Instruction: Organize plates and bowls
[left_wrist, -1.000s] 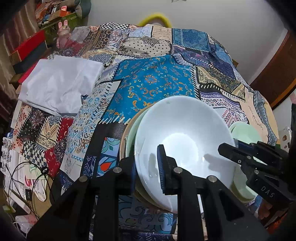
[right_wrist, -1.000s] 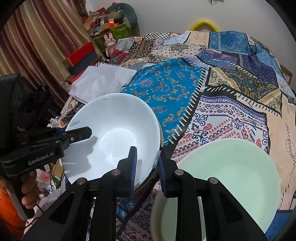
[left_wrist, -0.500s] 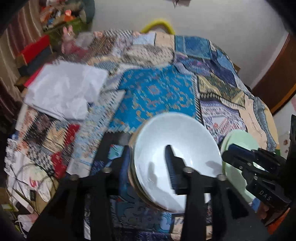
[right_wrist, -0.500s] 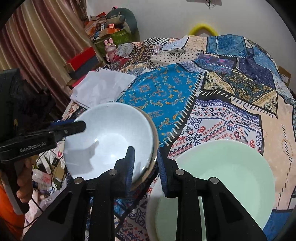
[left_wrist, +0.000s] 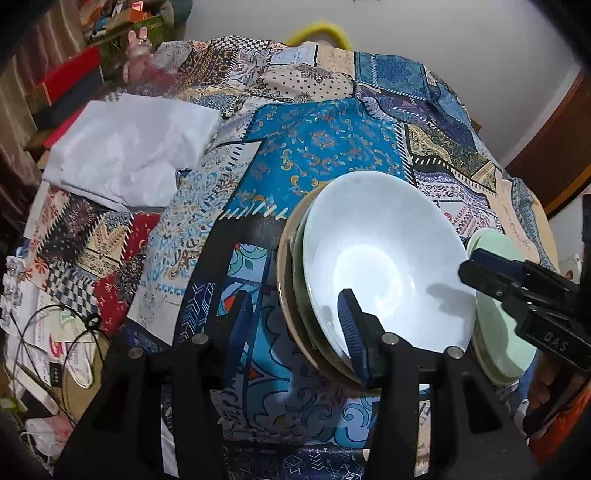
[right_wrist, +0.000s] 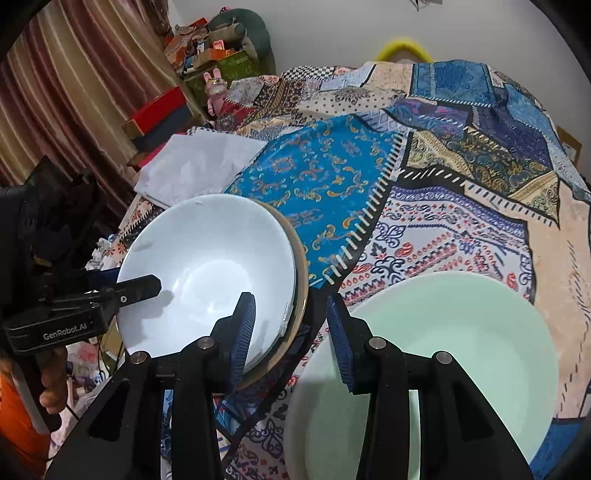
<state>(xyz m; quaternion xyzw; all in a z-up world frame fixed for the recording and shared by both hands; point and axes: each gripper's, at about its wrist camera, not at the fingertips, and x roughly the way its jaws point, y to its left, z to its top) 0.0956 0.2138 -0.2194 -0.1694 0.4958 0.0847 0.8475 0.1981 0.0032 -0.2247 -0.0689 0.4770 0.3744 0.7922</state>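
Observation:
A white bowl (left_wrist: 384, 254) tops a stack with a greenish dish and a tan plate (left_wrist: 282, 273) under it, on the patchwork cloth. It also shows in the right wrist view (right_wrist: 207, 266). My left gripper (left_wrist: 295, 328) is open astride the stack's left rim, one finger inside the bowl, one outside. My right gripper (right_wrist: 291, 328) is open astride the stack's right rim. A pale green bowl (right_wrist: 450, 354) sits right of the stack; it shows in the left wrist view (left_wrist: 498, 332) too.
A folded white cloth (left_wrist: 129, 151) lies at the far left of the table. Boxes and clutter (right_wrist: 207, 48) stand beyond the table's far left corner. Cables and papers (left_wrist: 55, 339) lie off the near left edge. The patchwork cloth (right_wrist: 461, 177) stretches to the far right.
Both grippers have opened wider around the stack's rim. The bowl stack has settled onto the cloth and the left camera has pulled back a little.

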